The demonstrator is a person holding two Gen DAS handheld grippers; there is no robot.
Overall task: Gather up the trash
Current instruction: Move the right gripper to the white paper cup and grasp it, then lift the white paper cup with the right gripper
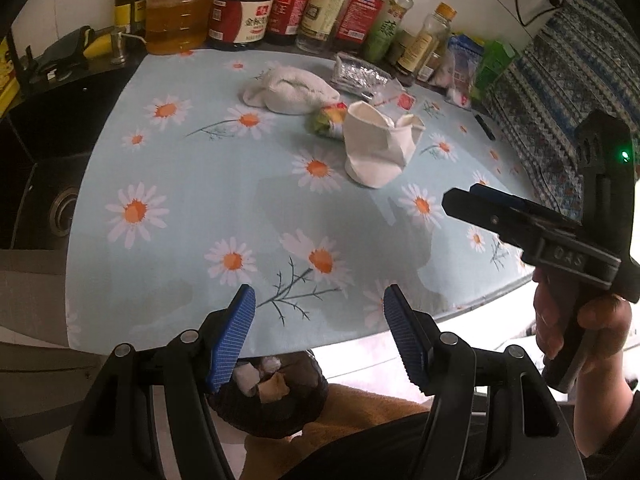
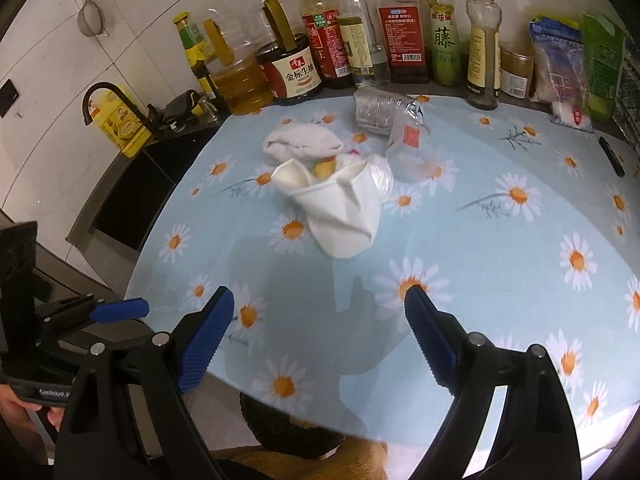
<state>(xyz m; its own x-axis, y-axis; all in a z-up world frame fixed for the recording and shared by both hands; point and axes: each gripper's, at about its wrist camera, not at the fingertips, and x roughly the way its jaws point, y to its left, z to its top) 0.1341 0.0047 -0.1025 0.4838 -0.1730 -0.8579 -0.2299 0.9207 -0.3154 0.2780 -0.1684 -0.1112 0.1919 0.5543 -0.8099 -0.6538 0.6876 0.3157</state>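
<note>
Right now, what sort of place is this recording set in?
Most likely a home kitchen: sauce and oil bottles line the tiled wall, a black faucet curves over a sink, and a daisy tablecloth covers the table.

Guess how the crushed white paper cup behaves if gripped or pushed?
The cup is already creased and flattened, so it probably gives under the pads. Likely light, sliding on the tablecloth when pushed. Dented, it shouldn't roll.

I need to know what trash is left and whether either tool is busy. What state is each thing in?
Left tool: open, empty.
Right tool: open, empty.
Paper cup: crushed, lying on its side.
Clear bottle: empty, tipped over.
Trash bag: open, holding scraps.
</note>
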